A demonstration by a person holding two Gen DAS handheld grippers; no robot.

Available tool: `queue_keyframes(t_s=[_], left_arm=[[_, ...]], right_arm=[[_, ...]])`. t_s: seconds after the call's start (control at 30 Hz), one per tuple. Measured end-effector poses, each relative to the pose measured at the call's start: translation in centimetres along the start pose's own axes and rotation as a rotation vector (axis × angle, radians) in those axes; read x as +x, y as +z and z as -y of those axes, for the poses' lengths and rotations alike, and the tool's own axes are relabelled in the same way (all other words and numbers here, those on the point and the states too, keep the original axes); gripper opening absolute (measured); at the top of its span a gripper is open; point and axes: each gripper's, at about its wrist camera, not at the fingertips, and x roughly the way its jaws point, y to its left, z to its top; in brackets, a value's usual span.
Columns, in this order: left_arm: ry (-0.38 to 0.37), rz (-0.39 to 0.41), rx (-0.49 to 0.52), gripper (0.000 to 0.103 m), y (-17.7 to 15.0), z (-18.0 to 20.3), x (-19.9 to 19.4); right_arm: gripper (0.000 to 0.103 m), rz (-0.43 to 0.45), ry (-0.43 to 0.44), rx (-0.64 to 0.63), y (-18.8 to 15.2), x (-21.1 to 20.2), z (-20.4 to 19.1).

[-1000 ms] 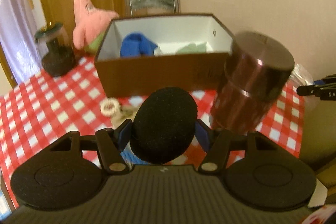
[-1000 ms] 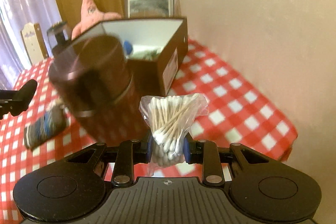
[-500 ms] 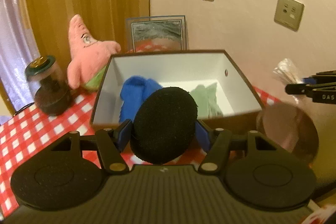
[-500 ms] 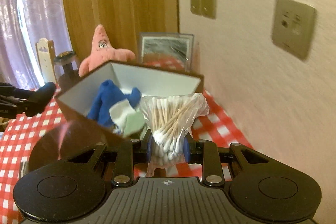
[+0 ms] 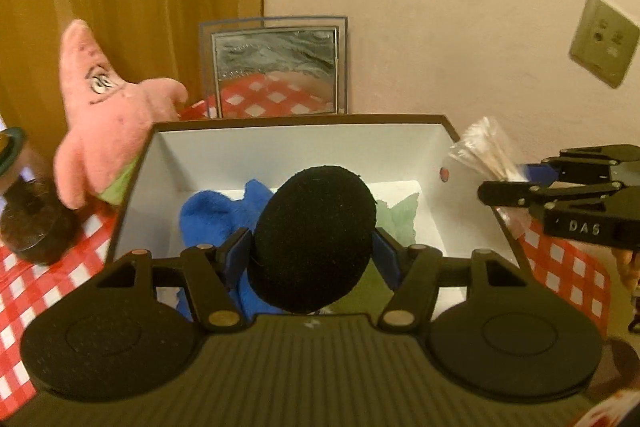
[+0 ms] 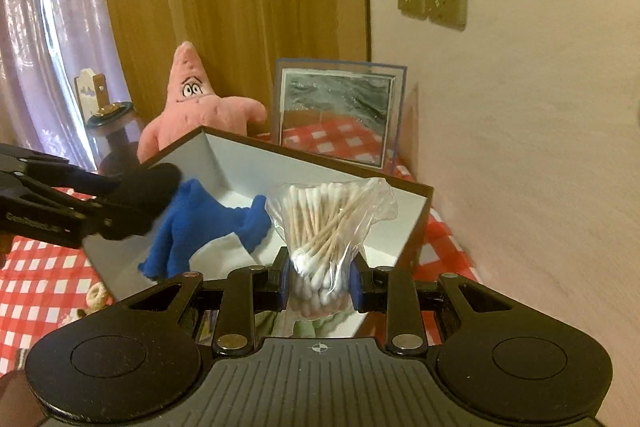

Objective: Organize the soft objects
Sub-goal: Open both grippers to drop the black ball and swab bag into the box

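My left gripper (image 5: 314, 255) is shut on a black round sponge puff (image 5: 314, 239), held over the open brown box (image 5: 288, 121) with white walls. Inside the box lie a blue cloth (image 5: 212, 211) and a pale green cloth (image 5: 398, 217). My right gripper (image 6: 320, 281) is shut on a clear bag of cotton swabs (image 6: 320, 223), just above the box's near right side (image 6: 416, 227). In the right wrist view the left gripper (image 6: 132, 203) and its black puff (image 6: 148, 195) hang over the box's left wall. The swab bag (image 5: 484, 151) shows at the box's right edge in the left wrist view.
A pink starfish plush (image 5: 100, 107) leans behind the box's left corner, a framed mirror (image 5: 276, 71) stands against the wall, and a dark glass jar (image 5: 24, 203) sits left on the red checked tablecloth (image 5: 24, 291). The wall runs close on the right.
Both grippers have travelled forward over the table to the box, each still holding its object. The brown cylindrical canister has dropped out of view behind them.
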Motion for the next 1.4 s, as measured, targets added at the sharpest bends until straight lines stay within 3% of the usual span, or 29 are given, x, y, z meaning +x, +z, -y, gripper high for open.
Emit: queue_keyframes(t_s=[0.23,0.43,0.57,0.97,1.4], left_arm=[[0.000,-0.048,0.013,0.064,2.2,0.5,4.9],[0.003,-0.053,0.021,0.072,4.3,0.4,7.4],[0.019,-0.058,0.021,0.072,5.0,0.2,8.3],[0.013,-0.091,-0.013,0.072,3.4,-1.4,7.1],[-0.002,-0.065,-0.019,0.072,1.3,-1.6,2.5]], right_arm=[[0.029,-0.021,0.014,-0.026,0.8,3.8,0.7],[0.030,-0.008,0.004,-0.017,1.3,5.7,1.1],[0.059,0.011,-0.007,-0.003,1.5,6.4,1.1],[0.062,-0.013,0.010,-0.013,1.0,5.9,1.0],[0.063,0.014,0.014,0.028,0.1,1.5,0.6]])
